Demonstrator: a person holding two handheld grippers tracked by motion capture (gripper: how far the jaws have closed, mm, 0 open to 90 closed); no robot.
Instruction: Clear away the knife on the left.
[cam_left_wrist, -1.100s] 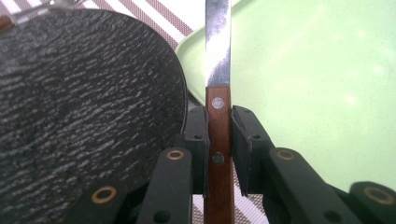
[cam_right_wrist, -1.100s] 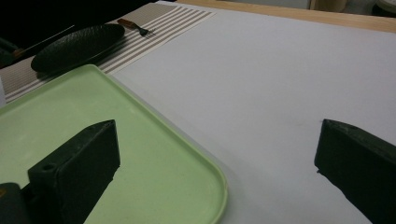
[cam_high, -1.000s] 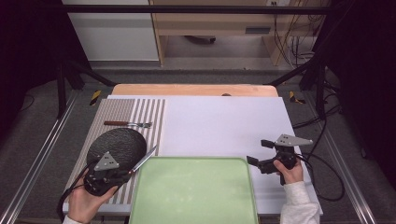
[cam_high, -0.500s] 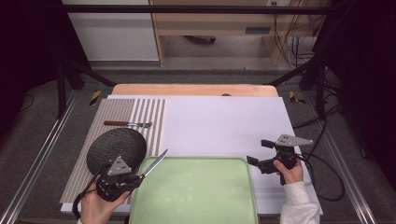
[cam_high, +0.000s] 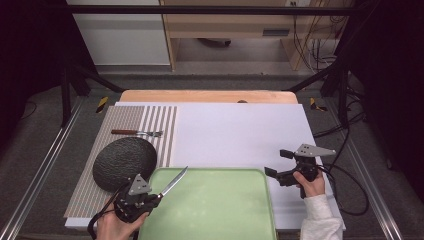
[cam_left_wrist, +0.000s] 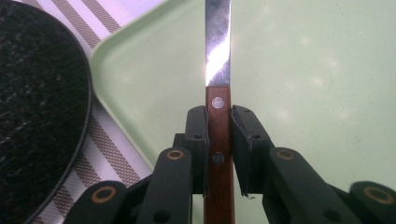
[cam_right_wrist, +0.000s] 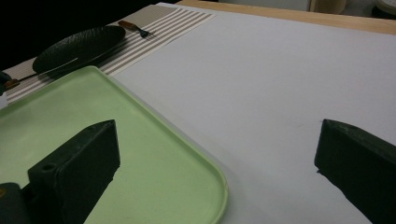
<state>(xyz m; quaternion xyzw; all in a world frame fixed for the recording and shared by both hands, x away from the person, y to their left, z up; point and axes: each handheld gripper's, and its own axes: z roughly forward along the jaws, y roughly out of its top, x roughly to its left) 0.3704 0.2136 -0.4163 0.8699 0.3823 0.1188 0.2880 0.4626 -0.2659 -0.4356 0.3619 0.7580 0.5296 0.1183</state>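
The left gripper (cam_high: 156, 197) clamps the wooden-handled steel knife (cam_left_wrist: 218, 56), its blade pointing straight ahead over the pale green plastic tray's (cam_high: 220, 210) near-left corner, while the right gripper (cam_high: 270, 172) gapes empty beyond the tray's right edge.

Gripping a knife (cam_left_wrist: 218, 154) by its wooden handle, jaws clamped either side, blade pointing out over the green tray (cam_left_wrist: 303, 79); dark plate (cam_left_wrist: 37, 107) on striped mat (cam_left_wrist: 107, 154) at left.

Black grippers (cam_high: 155, 199), white sleeve (cam_high: 320, 215)
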